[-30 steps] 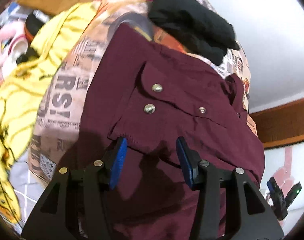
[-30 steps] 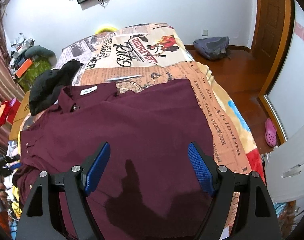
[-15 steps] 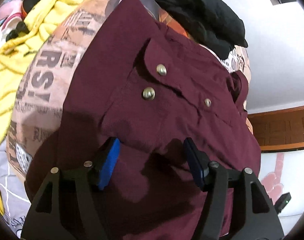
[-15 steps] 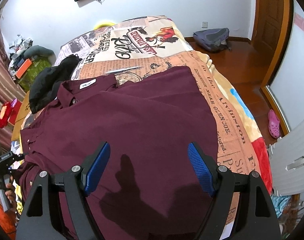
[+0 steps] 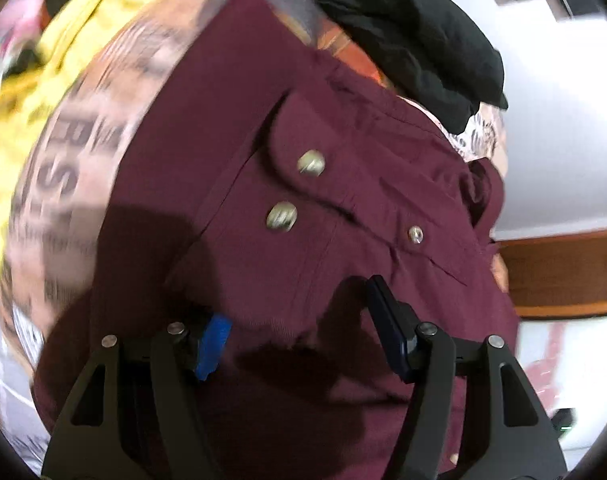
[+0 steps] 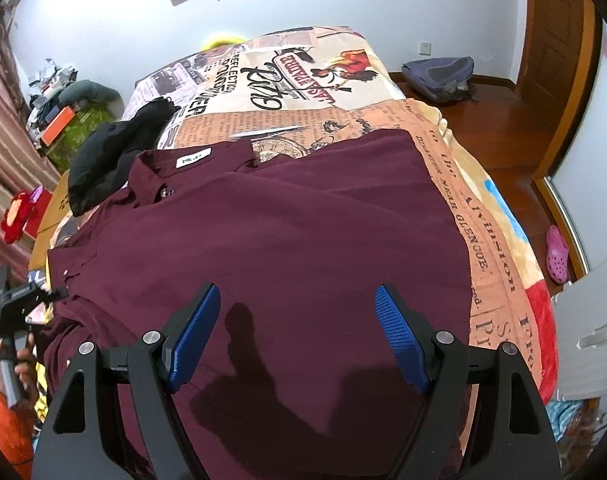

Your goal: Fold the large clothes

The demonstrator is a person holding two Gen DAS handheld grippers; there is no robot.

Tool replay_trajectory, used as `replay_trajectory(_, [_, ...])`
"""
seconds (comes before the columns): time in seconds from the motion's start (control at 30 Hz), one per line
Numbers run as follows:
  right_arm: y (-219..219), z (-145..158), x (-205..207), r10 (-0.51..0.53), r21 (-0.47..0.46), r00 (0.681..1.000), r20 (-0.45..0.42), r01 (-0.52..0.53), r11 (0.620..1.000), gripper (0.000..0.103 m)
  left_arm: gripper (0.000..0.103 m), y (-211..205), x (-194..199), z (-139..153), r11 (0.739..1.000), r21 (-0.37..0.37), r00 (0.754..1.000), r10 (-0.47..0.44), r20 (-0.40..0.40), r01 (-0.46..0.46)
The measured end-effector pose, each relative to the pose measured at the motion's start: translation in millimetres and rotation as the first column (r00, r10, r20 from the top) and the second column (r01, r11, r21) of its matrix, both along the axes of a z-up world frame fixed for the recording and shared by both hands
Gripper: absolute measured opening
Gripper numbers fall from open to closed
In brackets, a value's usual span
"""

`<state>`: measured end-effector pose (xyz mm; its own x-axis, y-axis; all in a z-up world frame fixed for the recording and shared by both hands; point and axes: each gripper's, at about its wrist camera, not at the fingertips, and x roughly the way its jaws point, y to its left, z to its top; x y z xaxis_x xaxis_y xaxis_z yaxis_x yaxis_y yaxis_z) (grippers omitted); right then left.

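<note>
A: Two grippers, one shirt. Where does it lie?

B: Spread on the bed, over the newsprint cover. Its collar, with a white label, points toward the far wall. A black garment lies just beside the collar, on the shirt's left as the right wrist view shows it.

A: The right gripper?

B: Jaws wide apart, nothing between the blue pads. It hangs above the plain lower part of the shirt, and its shadow falls on the cloth below.

A: And the left gripper?

B: Jaws parted, low over the cuff end of a sleeve. A fold of that cloth covers the top of the left pad, and the cloth edge runs between the two pads. I can't tell whether either pad touches it; the frame is blurred. The pads are not pressed together on it.

A: What marks the cuff?

B: Three metal buttons, close together, just beyond the fingertips.

A: Anything else nearby?

B: Yellow cloth at the bed's edge in the left wrist view. In the right wrist view, a hand holds the left gripper's handle at the left edge.
</note>
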<state>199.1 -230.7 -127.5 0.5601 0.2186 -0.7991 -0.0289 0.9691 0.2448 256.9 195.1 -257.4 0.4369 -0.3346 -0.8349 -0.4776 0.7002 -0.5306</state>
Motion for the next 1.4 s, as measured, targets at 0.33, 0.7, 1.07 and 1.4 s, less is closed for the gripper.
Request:
replay_trajectory(0.33, [-18,18,4,-0.037,-0.057,0.998,0.044,0.039,0.998,0.077,0.011,-8,9,77,0.938,0.347,0.979,-0.047,0.199,-0.025])
replay_trajectory(0.7, [-16,15,16,-0.035,-0.068,0.998,0.057,0.039,0.997,0.077,0.011,-2,-21,127,0.85,0.525,0.946,-0.129,0.296,-0.049])
replay_trajectory(1.07, [-3,-16,17,0.032,-0.167,0.999,-0.042,-0.039,0.985,0.077,0.033,23,-38,20,0.898,0.43,0.994,-0.11,0.0,0.099])
replay_trajectory(1.4, [-13,30,40,0.067,-0.151,0.995,0.078,-0.055,0.987,0.077,0.057,67,-37,84,0.879,0.475,0.99,-0.043,0.132,-0.025])
